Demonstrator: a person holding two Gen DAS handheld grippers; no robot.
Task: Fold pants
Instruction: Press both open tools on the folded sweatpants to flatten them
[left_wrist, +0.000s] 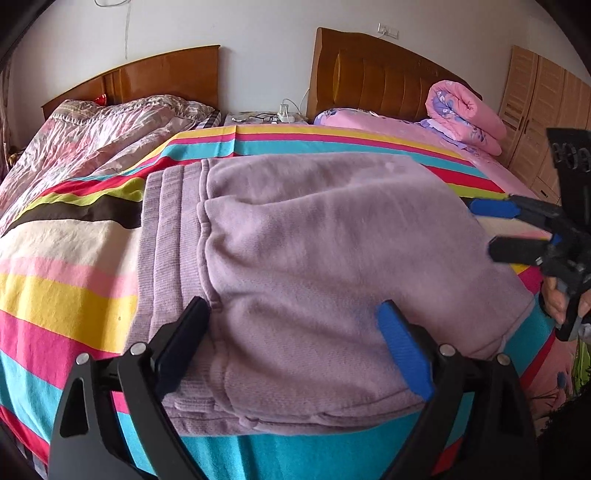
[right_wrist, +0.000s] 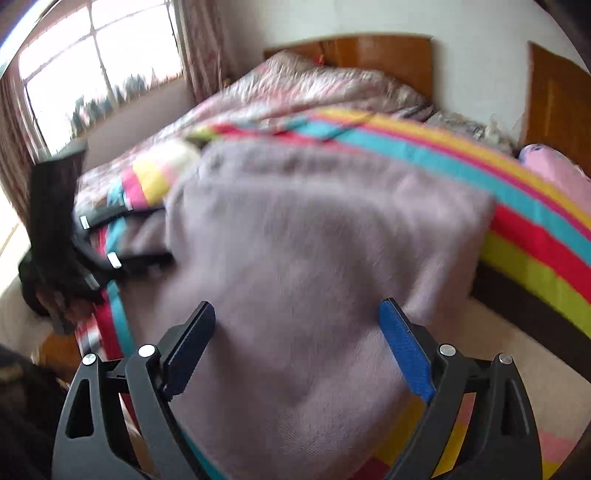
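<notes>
Pants (left_wrist: 306, 266): lilac fleece, folded into a thick stack, lying on striped sheet (left_wrist: 74, 295); ribbed waistband layers at 9 o'clock of the stack in left wrist view.
Pants, right wrist view (right_wrist: 314, 258): blurred; fill centre of frame, far edge toward 12 o'clock.
Left gripper (left_wrist: 293, 347): spread wide, held low over near edge of pants at 6 o'clock; black finger over waistband side, blue finger over fleece side; nothing pinched.
Left gripper, right wrist view (right_wrist: 147, 236): at 9 o'clock, fingers reaching onto the stack's edge; blurred.
Right gripper (right_wrist: 297, 347): spread, over pants; contact with cloth not clear through motion blur.
Right gripper, left wrist view (left_wrist: 480, 229): at 3 o'clock, fingers apart, just beside pants' right edge.
Surroundings: pink floral quilt (left_wrist: 465, 114) rolled at 1 o'clock; crumpled patterned quilt (left_wrist: 92, 140) at 10 o'clock; two wooden headboards (left_wrist: 369, 74) at 12 o'clock; window (right_wrist: 92, 66) at 10 o'clock in right wrist view.
</notes>
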